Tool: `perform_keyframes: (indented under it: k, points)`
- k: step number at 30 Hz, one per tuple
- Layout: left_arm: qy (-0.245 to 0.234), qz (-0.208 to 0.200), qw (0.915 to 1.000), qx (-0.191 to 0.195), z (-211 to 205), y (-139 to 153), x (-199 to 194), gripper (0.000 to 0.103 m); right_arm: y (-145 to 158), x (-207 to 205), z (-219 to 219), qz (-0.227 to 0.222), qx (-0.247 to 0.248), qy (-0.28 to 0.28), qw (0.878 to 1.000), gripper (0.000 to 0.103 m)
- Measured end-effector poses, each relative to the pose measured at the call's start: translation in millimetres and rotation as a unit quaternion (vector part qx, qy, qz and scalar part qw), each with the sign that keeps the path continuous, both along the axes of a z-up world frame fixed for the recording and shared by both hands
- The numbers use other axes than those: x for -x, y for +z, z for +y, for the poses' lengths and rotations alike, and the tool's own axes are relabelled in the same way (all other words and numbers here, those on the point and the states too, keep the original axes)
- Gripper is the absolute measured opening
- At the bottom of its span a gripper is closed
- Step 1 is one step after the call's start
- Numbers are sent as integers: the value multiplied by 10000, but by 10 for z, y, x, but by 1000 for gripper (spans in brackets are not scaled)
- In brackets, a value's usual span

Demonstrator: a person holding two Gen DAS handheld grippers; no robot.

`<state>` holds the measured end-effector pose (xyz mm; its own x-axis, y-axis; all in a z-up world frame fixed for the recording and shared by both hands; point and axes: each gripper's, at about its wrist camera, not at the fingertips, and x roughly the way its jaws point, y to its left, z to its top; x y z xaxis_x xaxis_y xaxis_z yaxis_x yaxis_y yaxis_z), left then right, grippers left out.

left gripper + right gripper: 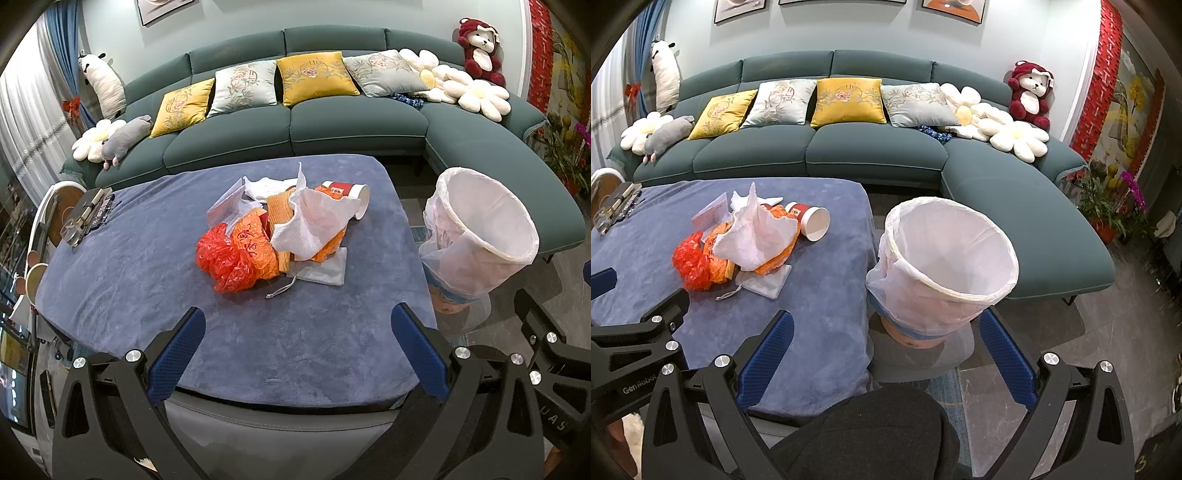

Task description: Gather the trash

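Blue plush cloth covers the worktop [147, 295], and on it, ahead of both tools and well apart from them, lies the trash pile [280, 232]: its long run goes from the red plastic bag [225, 262] at the near left up to the paper cup [349, 197] at the far right, the cup tipped on its side with its open mouth turned toward the bin. Off the worktop's right edge stands the trash bin [945, 266], lined with a white bag [897, 291] folded over its rim, tilted toward the camera and, as far as its inside shows, with nothing in it. From the left gripper [297, 350] the pile sits straight ahead past bare cloth, so this one looks the nearer and better lined up for a first pick; the right gripper [884, 354] points at the bin's base, with the pile off to its left. Both sets of jaws are spread wide, with nothing between them. Smaller pieces in the pile are a white paper towel [314, 221] draped on top, orange wrappers [255, 243] beneath it, and a small drawstring pouch [325, 269] at the near edge
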<state>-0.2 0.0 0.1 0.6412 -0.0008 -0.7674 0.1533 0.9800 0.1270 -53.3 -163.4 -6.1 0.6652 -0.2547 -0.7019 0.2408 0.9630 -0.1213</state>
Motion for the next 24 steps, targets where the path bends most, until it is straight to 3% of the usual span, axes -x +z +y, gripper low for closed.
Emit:
perform_keyframes:
  k: [24]
  points:
    - [2, 14, 10000, -1, 1, -1, 0, 96, -20, 1, -30, -3, 2, -16, 10000, 96]
